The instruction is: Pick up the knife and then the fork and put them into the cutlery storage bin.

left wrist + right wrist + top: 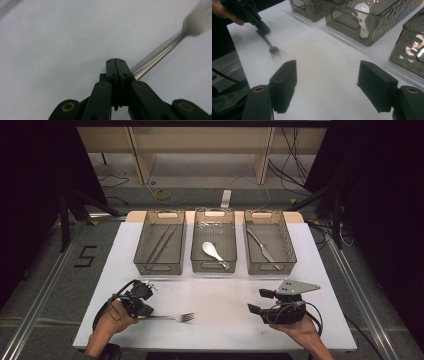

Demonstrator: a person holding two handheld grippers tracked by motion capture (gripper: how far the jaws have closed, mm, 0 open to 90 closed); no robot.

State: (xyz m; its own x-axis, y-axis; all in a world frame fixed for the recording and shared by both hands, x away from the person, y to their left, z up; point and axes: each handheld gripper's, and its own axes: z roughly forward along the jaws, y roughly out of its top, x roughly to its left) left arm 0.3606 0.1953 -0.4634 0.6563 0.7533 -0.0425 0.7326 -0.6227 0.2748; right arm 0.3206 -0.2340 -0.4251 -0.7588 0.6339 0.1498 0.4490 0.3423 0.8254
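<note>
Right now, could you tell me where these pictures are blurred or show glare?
Left gripper view: the fork softens toward its head. Right gripper view: the fork tines smear, and glare ripples on the middle bin. High view: dark surroundings, evenly lit table.

The left gripper (pixel 145 312) is a matte black plastic tool with brass-coloured pivot pins (pixel 103 85) and small dark screws in its pads (pixel 111 67). The right gripper (pixel 260 301) is black too — blocky rectangular pads (pixel 377 87), a grey three-cornered plate (pixel 297 286) on top. Black cables (pixel 102 312) loop behind both.
</note>
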